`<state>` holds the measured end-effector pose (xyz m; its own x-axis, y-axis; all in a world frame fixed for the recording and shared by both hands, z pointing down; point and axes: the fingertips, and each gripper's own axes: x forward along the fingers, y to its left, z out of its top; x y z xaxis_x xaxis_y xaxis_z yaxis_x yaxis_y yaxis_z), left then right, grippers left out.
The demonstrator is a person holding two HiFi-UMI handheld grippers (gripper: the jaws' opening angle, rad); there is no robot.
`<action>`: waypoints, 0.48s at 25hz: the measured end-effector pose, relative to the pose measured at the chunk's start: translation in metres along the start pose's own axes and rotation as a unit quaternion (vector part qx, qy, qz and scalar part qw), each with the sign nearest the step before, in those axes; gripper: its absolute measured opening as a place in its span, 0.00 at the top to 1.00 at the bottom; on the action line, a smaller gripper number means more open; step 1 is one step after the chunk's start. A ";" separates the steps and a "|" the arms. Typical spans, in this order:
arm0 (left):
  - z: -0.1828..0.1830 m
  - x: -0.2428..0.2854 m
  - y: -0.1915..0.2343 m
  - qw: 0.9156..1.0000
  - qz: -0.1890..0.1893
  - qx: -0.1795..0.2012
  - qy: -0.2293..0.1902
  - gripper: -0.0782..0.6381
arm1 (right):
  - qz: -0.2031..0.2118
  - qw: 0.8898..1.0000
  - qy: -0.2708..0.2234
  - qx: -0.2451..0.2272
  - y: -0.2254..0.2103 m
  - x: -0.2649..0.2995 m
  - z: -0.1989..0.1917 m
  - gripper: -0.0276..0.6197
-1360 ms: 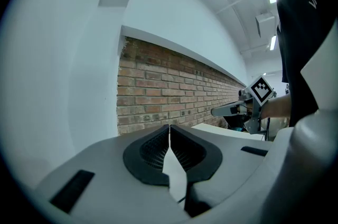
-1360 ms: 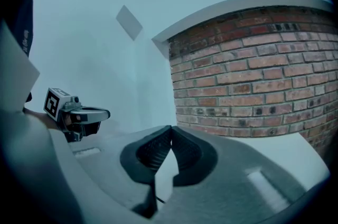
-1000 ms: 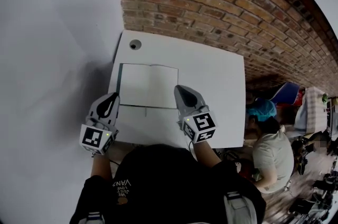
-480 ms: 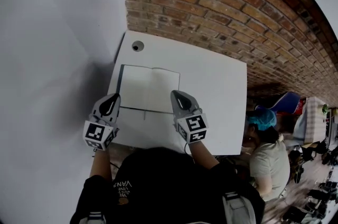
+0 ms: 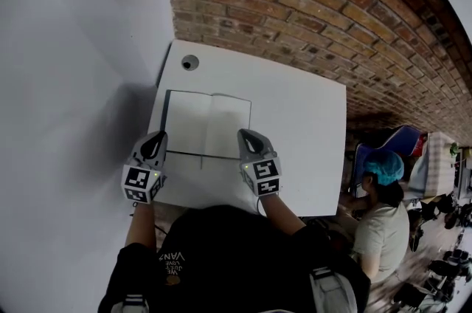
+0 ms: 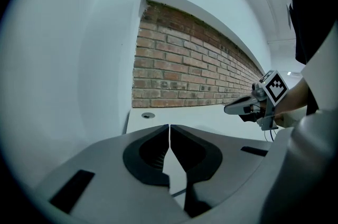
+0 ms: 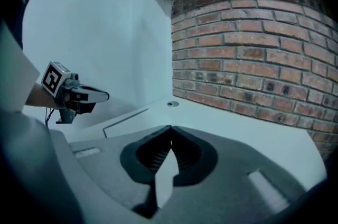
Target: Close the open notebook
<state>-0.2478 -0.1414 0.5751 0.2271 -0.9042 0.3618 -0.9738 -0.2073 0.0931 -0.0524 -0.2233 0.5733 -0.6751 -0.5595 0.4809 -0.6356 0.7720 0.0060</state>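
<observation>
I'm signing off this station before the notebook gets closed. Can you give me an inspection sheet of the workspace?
Surface: white table, with a round cable hole at its far left corner.
Job's things: notebook lies open and flat, blank pages up, on the table's left half.
Clutter: nothing seen on the table.
Grippers: left gripper at the notebook's near left corner, right gripper at its near right corner. Both are shut with nothing between the jaws. Contact with the pages cannot be told.
Cables: thin cable hanging under the right gripper.
Surroundings: brick wall behind, white wall at left, seated person in a teal cap at right.
</observation>
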 end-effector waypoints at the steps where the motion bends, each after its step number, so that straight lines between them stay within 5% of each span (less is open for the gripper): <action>1: -0.004 0.003 0.001 1.000 0.000 -0.004 0.005 0.88 | -0.003 1.000 0.007 -0.002 -0.001 0.002 -0.006 0.96; 12: -0.050 0.025 0.016 0.996 0.005 -0.066 0.065 0.88 | 0.005 0.998 0.061 0.000 -0.005 0.032 -0.049 0.96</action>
<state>-0.2569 -0.1482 0.6317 0.2248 -0.8481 0.4797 -0.9683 -0.1394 0.2074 -0.0529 -0.2303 0.6320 -0.6306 -0.5110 0.5841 -0.6291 0.7773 0.0007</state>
